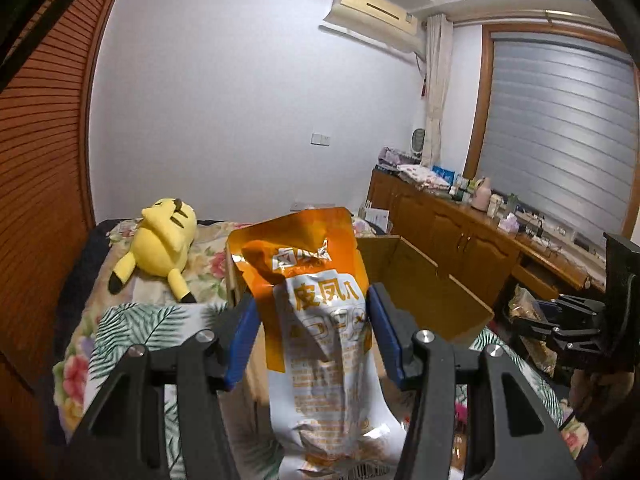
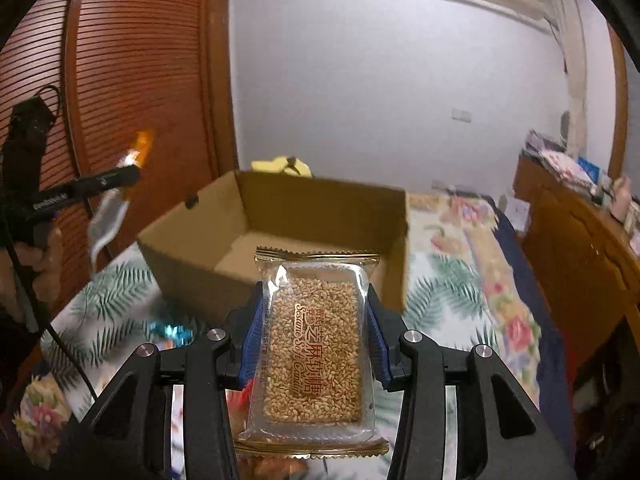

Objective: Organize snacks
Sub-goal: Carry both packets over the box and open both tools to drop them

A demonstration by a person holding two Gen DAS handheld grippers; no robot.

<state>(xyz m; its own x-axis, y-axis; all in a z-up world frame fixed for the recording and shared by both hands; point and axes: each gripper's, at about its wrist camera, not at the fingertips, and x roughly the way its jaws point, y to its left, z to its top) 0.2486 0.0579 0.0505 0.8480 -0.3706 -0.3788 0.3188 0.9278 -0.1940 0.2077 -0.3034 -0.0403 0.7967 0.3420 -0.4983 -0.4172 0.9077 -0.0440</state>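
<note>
My left gripper (image 1: 312, 316) is shut on an orange and white snack pouch (image 1: 316, 320), held up in front of an open cardboard box (image 1: 432, 292) on the bed. My right gripper (image 2: 316, 332) is shut on a clear packet of sesame soft candy (image 2: 314, 344), held just before the same cardboard box (image 2: 224, 216), whose inside shows bare cardboard. The left gripper (image 2: 120, 178) with its pouch (image 2: 108, 216) shows at the left of the right wrist view, level with the box's left wall. The right gripper (image 1: 560, 320) shows at the right edge of the left wrist view.
The box stands on a bed with a floral and leaf-print cover (image 2: 460, 280). A yellow plush toy (image 1: 164, 244) lies behind the box. A slatted wooden wardrobe (image 2: 140, 80) is at the left. A cluttered wooden cabinet (image 1: 460, 228) runs along the right. More wrapped snacks (image 2: 172, 332) lie on the cover.
</note>
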